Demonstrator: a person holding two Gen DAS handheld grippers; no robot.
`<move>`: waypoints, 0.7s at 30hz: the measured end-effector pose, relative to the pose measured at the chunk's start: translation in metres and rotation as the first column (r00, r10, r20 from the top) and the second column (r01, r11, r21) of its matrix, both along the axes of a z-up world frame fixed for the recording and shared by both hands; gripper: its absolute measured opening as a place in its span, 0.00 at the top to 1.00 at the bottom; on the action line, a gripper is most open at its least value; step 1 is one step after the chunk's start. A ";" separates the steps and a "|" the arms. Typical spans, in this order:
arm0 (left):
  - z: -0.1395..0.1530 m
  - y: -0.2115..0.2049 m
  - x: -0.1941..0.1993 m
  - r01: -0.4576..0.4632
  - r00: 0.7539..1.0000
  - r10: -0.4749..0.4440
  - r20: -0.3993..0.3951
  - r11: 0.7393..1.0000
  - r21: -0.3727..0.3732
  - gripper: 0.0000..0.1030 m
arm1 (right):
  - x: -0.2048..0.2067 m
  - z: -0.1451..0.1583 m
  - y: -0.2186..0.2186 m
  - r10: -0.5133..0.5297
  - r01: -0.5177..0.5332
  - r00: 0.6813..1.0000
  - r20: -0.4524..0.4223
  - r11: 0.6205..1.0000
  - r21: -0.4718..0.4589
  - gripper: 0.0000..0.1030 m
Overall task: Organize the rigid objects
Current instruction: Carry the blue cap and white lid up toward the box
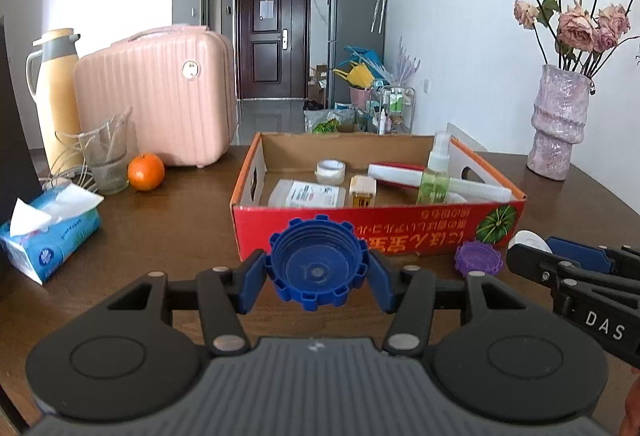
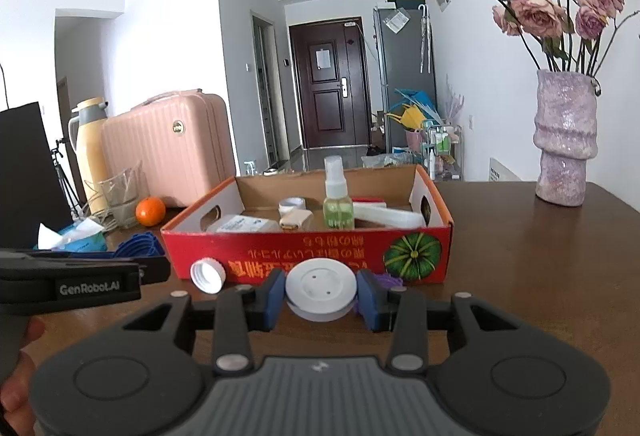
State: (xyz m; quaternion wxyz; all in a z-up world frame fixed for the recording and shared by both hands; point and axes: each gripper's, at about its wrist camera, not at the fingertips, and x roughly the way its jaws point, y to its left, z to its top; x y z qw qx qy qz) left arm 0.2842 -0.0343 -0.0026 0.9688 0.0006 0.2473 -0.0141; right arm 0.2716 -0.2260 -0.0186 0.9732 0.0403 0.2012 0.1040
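Observation:
My left gripper [image 1: 317,270] is shut on a big blue ridged cap [image 1: 316,260], held above the table just in front of the red cardboard box [image 1: 360,228]. In the right wrist view my right gripper [image 2: 320,294] is shut on a round white disc [image 2: 320,288], also close to the red box [image 2: 304,256]. A purple toothed cap [image 1: 478,258] lies on the table by the box front. A small white cap [image 2: 207,276] lies on its side at the box's front left. Inside the box are a green spray bottle [image 2: 338,204], a tape roll, white packets and a white tube.
A pink case [image 1: 160,96], a yellow thermos [image 1: 54,96], a glass [image 1: 106,152], an orange [image 1: 146,171] and a tissue pack [image 1: 48,232] stand to the left. A lilac vase with dried roses [image 2: 566,144] stands at the far right of the brown table [image 2: 540,276].

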 end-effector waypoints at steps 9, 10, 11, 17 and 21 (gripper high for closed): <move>0.013 0.000 0.015 0.001 1.000 -0.001 0.028 1.000 0.000 0.46 | 0.011 0.012 0.009 0.012 -0.012 1.000 0.026 1.000 0.004 0.63; 0.014 0.000 0.017 -0.001 1.000 0.001 0.030 1.000 0.000 0.46 | 0.013 0.014 0.011 0.012 -0.012 1.000 0.029 1.000 0.003 0.63; 0.015 0.000 0.019 -0.002 0.999 0.002 0.033 1.000 0.000 0.46 | 0.015 0.014 0.013 0.012 -0.012 0.999 0.031 1.000 0.002 0.63; 0.020 0.004 0.035 -0.019 0.999 0.019 0.046 1.000 -0.008 0.46 | 0.029 0.020 0.020 0.015 -0.015 0.999 0.045 1.000 0.009 0.63; 0.019 0.006 0.048 -0.031 0.998 0.032 0.050 0.999 -0.009 0.46 | 0.038 0.020 0.025 0.015 -0.015 0.999 0.047 1.000 0.010 0.63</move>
